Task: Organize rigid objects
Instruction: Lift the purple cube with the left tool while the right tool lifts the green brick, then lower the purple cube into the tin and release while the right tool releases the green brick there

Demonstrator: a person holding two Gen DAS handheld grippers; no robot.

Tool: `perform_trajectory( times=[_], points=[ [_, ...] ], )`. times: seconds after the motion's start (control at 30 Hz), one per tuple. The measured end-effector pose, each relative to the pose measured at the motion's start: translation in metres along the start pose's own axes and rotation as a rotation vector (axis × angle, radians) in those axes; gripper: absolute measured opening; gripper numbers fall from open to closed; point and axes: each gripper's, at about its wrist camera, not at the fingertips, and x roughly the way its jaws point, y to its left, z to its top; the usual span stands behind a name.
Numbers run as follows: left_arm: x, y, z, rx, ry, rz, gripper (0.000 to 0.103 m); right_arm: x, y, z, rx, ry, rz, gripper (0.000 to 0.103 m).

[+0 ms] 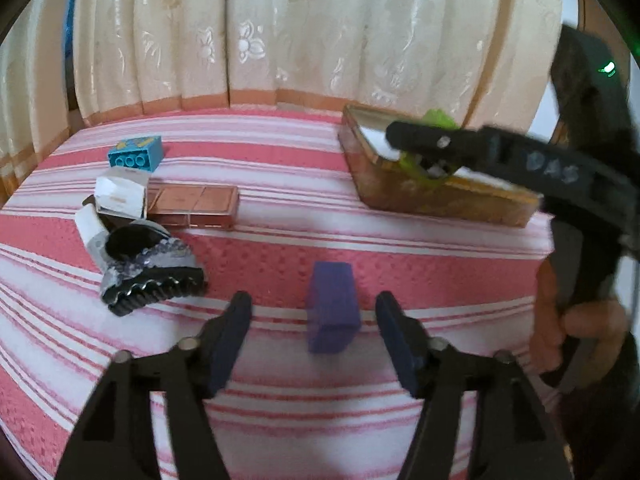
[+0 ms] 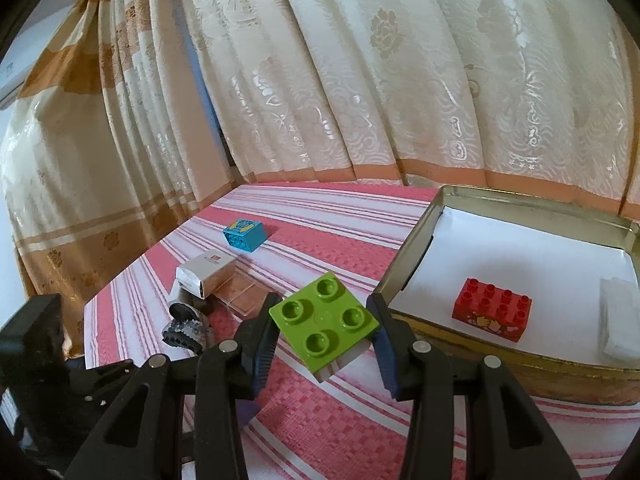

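Right gripper (image 2: 324,330) jaws clamp green brick (image 2: 324,322) by its corners at tin (image 2: 404,264) edge; it may twist free. Left gripper (image 1: 314,318) jaws wide around purple block (image 1: 333,306).

Bare striped bedcover (image 1: 360,236) lies open between the clutter pile (image 1: 136,240) on my left and the tin's wall (image 2: 520,372); only a purple block (image 1: 332,308) stands between.
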Motion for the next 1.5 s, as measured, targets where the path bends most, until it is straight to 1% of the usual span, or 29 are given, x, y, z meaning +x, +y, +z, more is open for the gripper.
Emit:
perform_trajectory(
  times=[0.03, 0.07, 0.13, 0.23, 0.33, 0.43, 0.5, 0.63, 0.73, 0.83, 0.9, 1.03, 1.17, 1.3, 1.43, 1.5],
  points=[
    [0.005, -0.003, 0.0, 0.015, 0.022, -0.004, 0.019, 0.0, -0.001, 0.0, 0.002, -0.001, 0.001, 0.046],
    [0.008, -0.005, -0.001, 0.016, 0.035, 0.0, 0.018, -0.001, -0.001, 0.0, 0.004, -0.004, 0.0, 0.046],
    [0.011, -0.006, -0.003, 0.011, 0.049, -0.01, 0.018, -0.001, -0.001, 0.001, 0.001, -0.006, -0.005, 0.046],
    [0.005, -0.002, -0.003, -0.017, 0.024, -0.019, 0.018, -0.004, -0.001, 0.002, -0.003, -0.015, -0.014, 0.046],
    [-0.005, 0.0, 0.003, -0.036, -0.034, -0.038, 0.018, -0.008, -0.002, 0.002, -0.013, -0.032, -0.032, 0.046],
    [-0.021, -0.008, 0.013, 0.002, -0.145, -0.017, 0.018, -0.018, -0.007, 0.004, -0.015, -0.066, -0.05, 0.046],
    [-0.024, -0.014, 0.023, 0.016, -0.169, -0.032, 0.018, -0.025, -0.014, 0.006, -0.012, -0.088, -0.065, 0.046],
    [-0.021, -0.031, 0.039, 0.054, -0.196, -0.034, 0.018, -0.036, -0.033, 0.008, 0.005, -0.114, -0.114, 0.046],
    [-0.016, -0.046, 0.054, 0.071, -0.214, -0.057, 0.018, -0.044, -0.051, 0.01, 0.026, -0.127, -0.16, 0.046],
    [-0.009, -0.068, 0.072, 0.098, -0.242, -0.085, 0.018, -0.056, -0.075, 0.012, 0.072, -0.15, -0.199, 0.046],
    [-0.006, -0.082, 0.08, 0.108, -0.257, -0.096, 0.018, -0.063, -0.091, 0.014, 0.094, -0.168, -0.246, 0.046],
    [0.012, -0.106, 0.097, 0.114, -0.263, -0.123, 0.018, -0.071, -0.118, 0.018, 0.13, -0.186, -0.302, 0.046],
    [0.03, -0.124, 0.11, 0.117, -0.256, -0.132, 0.018, -0.075, -0.145, 0.02, 0.167, -0.188, -0.347, 0.046],
    [0.047, -0.142, 0.12, 0.129, -0.252, -0.128, 0.018, -0.083, -0.166, 0.022, 0.178, -0.208, -0.4, 0.046],
    [0.066, -0.16, 0.127, 0.118, -0.237, -0.142, 0.018, -0.088, -0.189, 0.021, 0.2, -0.207, -0.459, 0.046],
    [0.075, -0.168, 0.129, 0.122, -0.231, -0.141, 0.018, -0.089, -0.2, 0.021, 0.221, -0.206, -0.469, 0.046]
  ],
)
